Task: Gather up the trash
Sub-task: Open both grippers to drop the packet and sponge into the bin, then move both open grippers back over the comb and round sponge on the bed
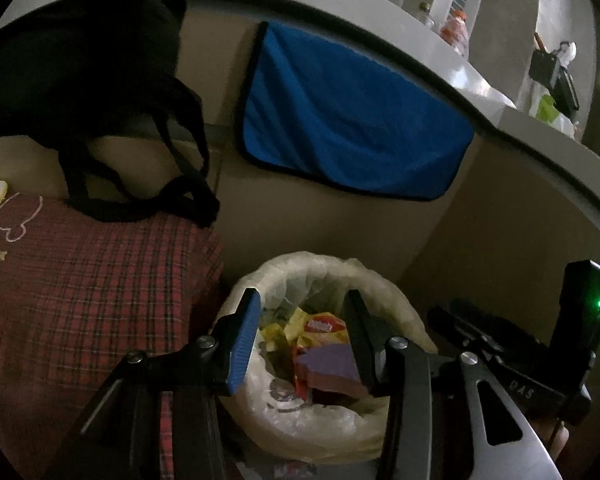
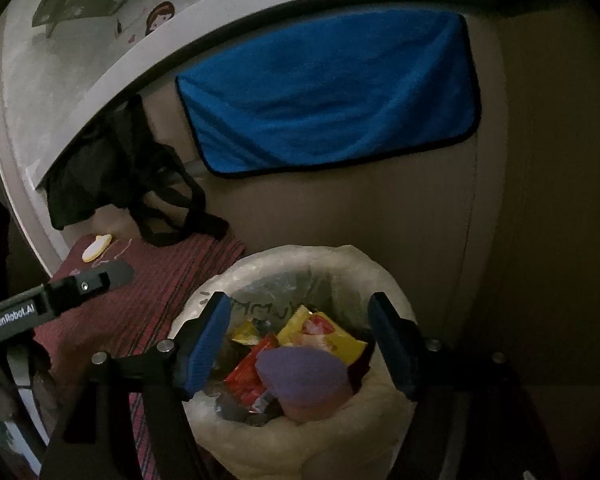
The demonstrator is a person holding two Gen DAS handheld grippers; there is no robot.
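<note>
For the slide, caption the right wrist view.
Open right gripper above lined bin holding wrappers and a purple cup; blue cloth behind.

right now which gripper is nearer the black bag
Left. The left hand-held gripper is over the bin's left side, next to the plaid cushion the black bag hangs over. The right hand-held gripper is further right.

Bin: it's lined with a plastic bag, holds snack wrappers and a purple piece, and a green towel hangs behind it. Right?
Not quite. The towel is blue, not green; the right wrist view shows it hanging behind the bin. The rest holds: a plastic liner, snack wrappers and a purple piece inside.
</note>
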